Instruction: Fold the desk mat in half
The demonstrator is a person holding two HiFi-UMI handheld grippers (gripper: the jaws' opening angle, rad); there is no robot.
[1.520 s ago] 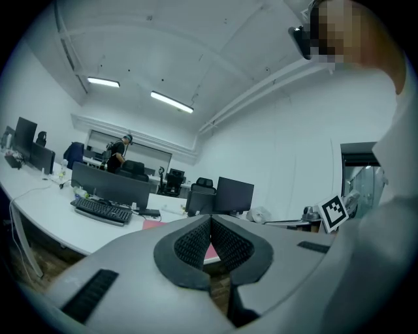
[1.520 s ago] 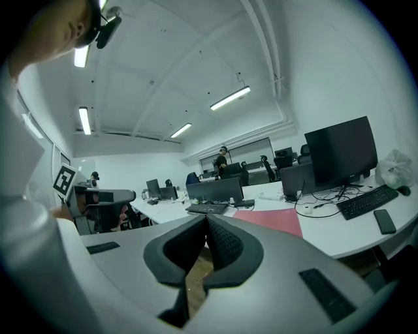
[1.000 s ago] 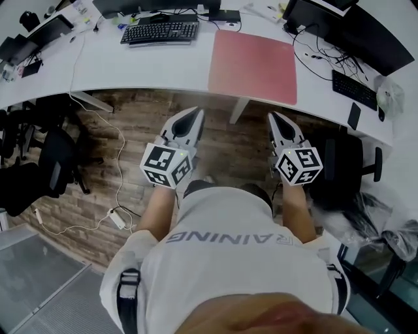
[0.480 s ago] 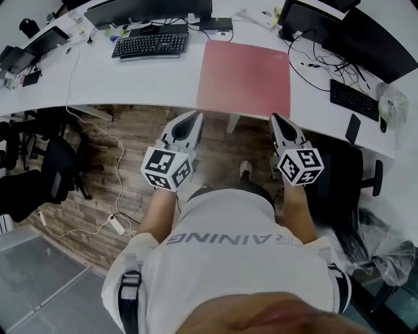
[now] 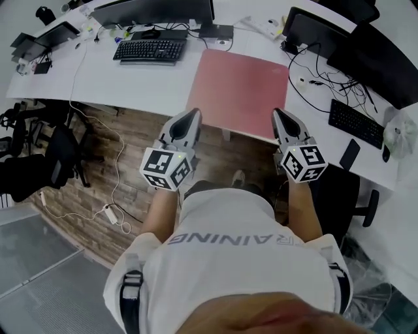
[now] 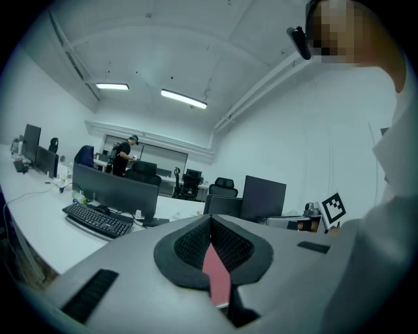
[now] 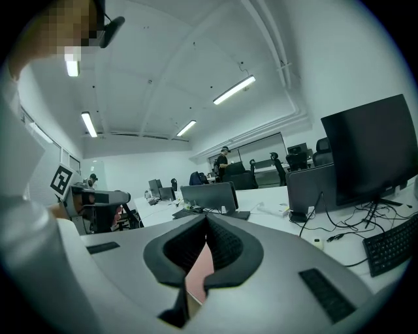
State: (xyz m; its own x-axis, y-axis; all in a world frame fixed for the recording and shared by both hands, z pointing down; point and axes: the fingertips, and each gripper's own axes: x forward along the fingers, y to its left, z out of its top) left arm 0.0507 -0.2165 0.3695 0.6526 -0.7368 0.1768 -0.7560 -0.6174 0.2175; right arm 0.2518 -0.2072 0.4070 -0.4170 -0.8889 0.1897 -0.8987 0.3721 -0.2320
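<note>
A: Logging the head view first. Where is the desk mat (image 5: 238, 88)?

B: At 12 o'clock from the person, lying flat and unfolded on the white table (image 5: 150, 81). It is red, and its near edge runs along the table's front edge.

A: Neighbours on the table?

B: A black keyboard (image 5: 149, 50) at 10 o'clock of the mat, apart from it, with a monitor (image 5: 153, 10) behind. A second keyboard (image 5: 354, 122) sits at 4 o'clock of the mat, among loose cables.

A: Left hand-held gripper (image 5: 194, 111)?

B: Held out over the wooden floor (image 5: 124, 150), pointing to 12 o'clock, with its tip at the mat's near left corner in the picture. In the left gripper view the jaw tips meet, so it is closed with nothing between them. A red strip of the mat shows through the gap below the tips, lying beyond them.

A: Right hand-held gripper (image 5: 275, 111)?

B: Parallel to the left one, at 3 o'clock of it, with its tip by the mat's near right corner. The right gripper view shows its tips together too, empty, with the mat again seen through the gap.

A: Contact with the mat?

B: Cannot tell from the head view. Neither gripper has it clamped.
</note>
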